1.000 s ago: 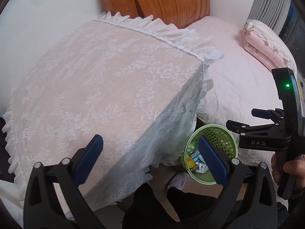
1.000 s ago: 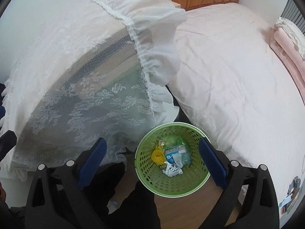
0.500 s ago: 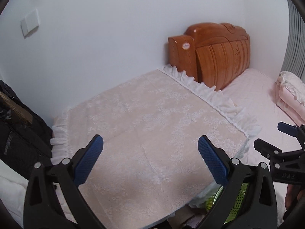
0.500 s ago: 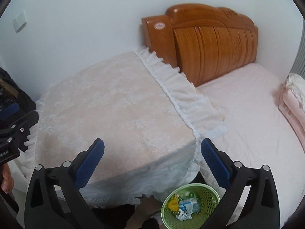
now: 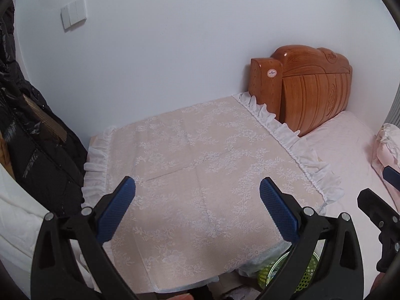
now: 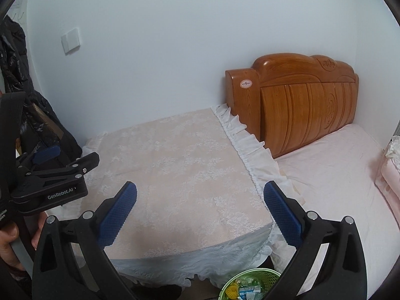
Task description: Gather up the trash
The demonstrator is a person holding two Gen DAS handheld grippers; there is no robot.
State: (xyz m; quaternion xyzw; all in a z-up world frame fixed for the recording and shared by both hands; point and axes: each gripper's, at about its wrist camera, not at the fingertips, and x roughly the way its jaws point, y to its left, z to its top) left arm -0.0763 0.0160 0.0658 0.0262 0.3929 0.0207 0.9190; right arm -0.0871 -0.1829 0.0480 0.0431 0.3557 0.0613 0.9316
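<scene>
White wall (image 6: 175, 37), wooden headboard (image 6: 300, 105), lace-covered table (image 6: 175, 175), pink bed (image 6: 337, 187)

This is looking like a bedroom in a home: a bed (image 6: 337, 182) with a pale pink sheet is lying against a carved wooden headboard (image 6: 305, 110), a lace-covered bedside table (image 6: 180, 175) with a white frill is standing beside it, a light switch (image 6: 71, 40) is sitting on the plain wall, dark coats (image 5: 30, 130) are hanging at the left
</scene>
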